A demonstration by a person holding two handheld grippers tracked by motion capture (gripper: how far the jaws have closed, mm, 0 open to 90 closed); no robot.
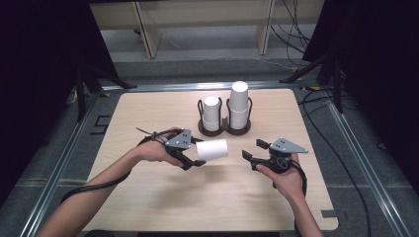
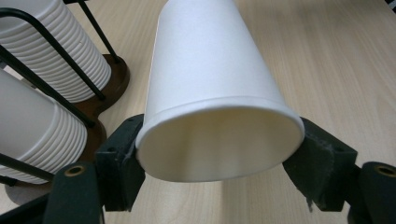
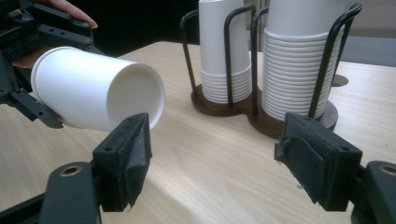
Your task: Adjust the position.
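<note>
- Left gripper (image 1: 195,157) clamps a single white paper cup (image 1: 212,149) near its rim end, jaws pressed on both sides; cup lies sideways, above the table (image 1: 148,197), closed base pointing toward the right gripper.
- Left gripper view: cup's (image 2: 212,93) open mouth faces the camera, pads touching the rim left and right.
- Right gripper (image 1: 256,154) holds nothing, jaws spread wide, aimed left toward the cup; a gap remains between them.
- Right gripper view: cup (image 3: 95,93) sits beyond its left jaw, base toward the camera, not between the jaws.
- Dark two-slot cup holder (image 1: 225,129) stands mid-table behind both grippers, well apart from them.
- Left slot: shorter stack of cups (image 1: 212,112); right slot: taller stack (image 1: 239,103), both upside down inside black wire loops.
- Person's forearms enter from the bottom edge, cables trailing from each gripper.
</note>
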